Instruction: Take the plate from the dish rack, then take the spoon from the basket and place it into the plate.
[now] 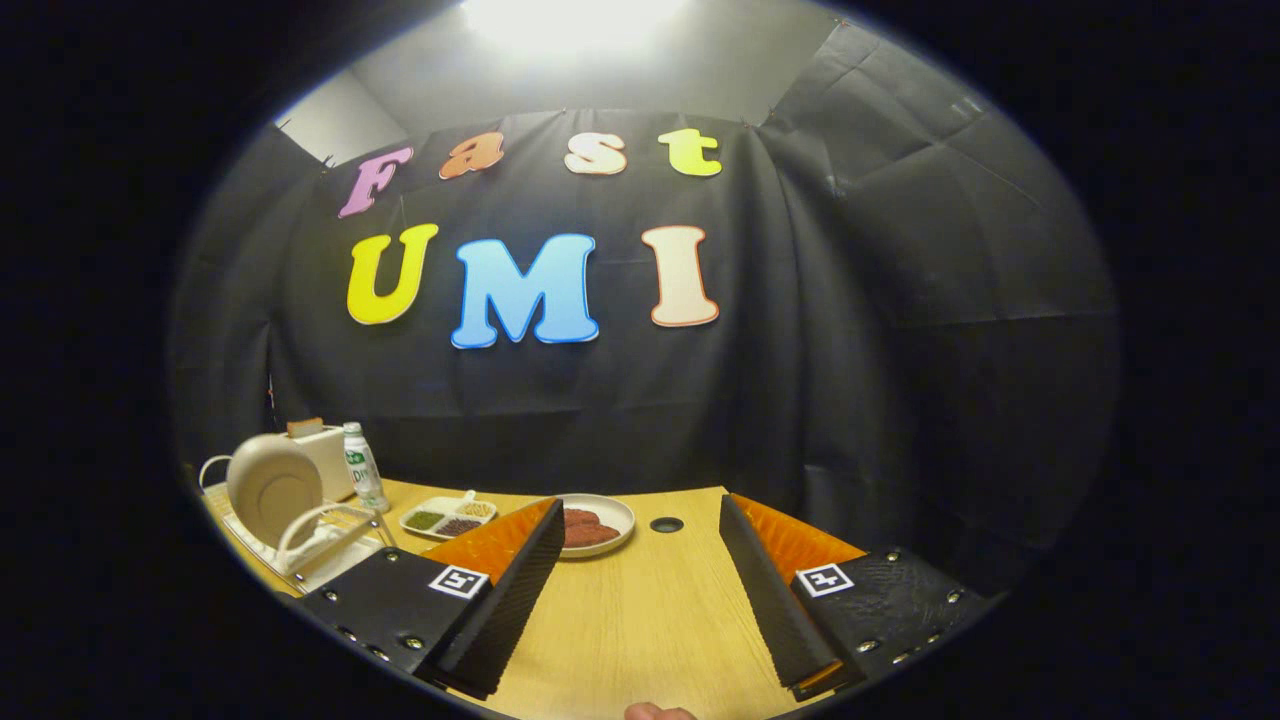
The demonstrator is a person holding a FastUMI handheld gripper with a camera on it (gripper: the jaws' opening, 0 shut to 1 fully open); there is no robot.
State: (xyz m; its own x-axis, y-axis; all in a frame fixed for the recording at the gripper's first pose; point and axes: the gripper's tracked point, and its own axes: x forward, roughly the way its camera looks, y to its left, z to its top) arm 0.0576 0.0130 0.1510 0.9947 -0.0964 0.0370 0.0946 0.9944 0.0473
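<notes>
Backdrop: black cloth wall behind a pale wooden tabletop, lit from a bright patch overhead.
Fingers: the gripper is spread wide, nothing between its fingers, only bare tabletop.
Plate: a cream plate stands on edge in the white dish rack, well off to the left of the left finger and a little beyond its tip. Its round face is turned toward the fingers, tilted slightly back.
Spoon and basket: cannot tell where they are.
Beyond the rack: a white box-like appliance and a small bottle with a green label, upright, near the wall.
Ahead of the left finger: a divided white dish holding green, dark and tan portions, long axis running left to right.
Between the fingertips, farther on: a round white dish with reddish-brown food, partly hidden by the left fingertip.
Hole: a dark grommet in the tabletop, just right of that dish.
</notes>
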